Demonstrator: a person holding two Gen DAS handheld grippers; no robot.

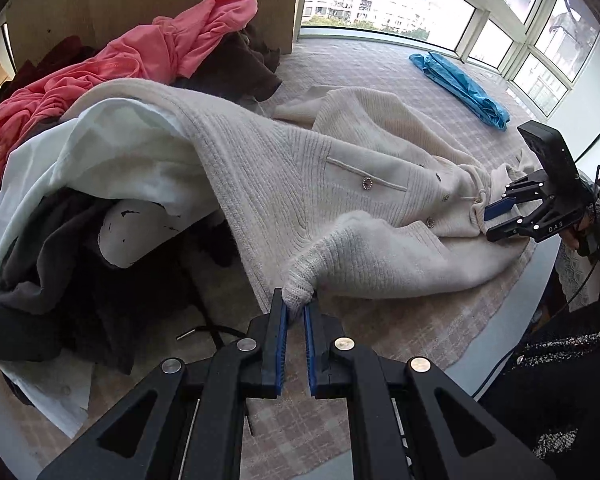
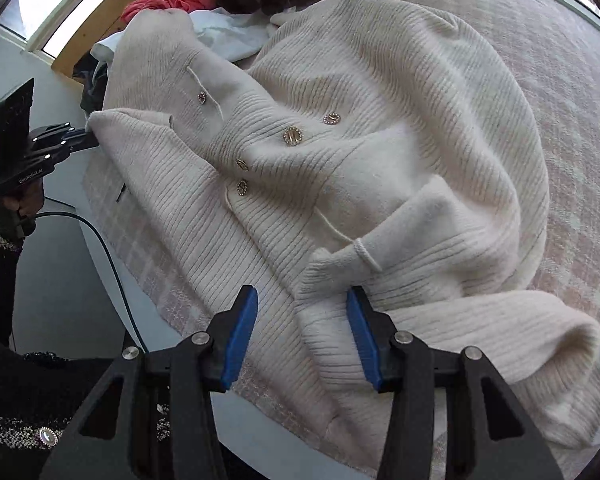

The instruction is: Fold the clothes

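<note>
Cream ribbed-knit cardigan (image 1: pixel 340 184) with jewelled buttons lies spread on a pale checked cloth (image 1: pixel 400 332) | left gripper (image 1: pixel 296 304) pinches a sleeve cuff (blue pads nearly meeting) | right gripper (image 2: pixel 300 312) hovers wide apart over the collar edge | pink garment (image 1: pixel 120 68) heaped behind

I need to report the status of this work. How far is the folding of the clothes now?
Early stage. Done: the cream cardigan is pulled from the pile onto the mat, buttons up. In hand: the left tool pinches a sleeve cuff; the right tool is open at the collar end. Left: no fold shows yet, and the pink, white and dark garments are still heaped.
</note>
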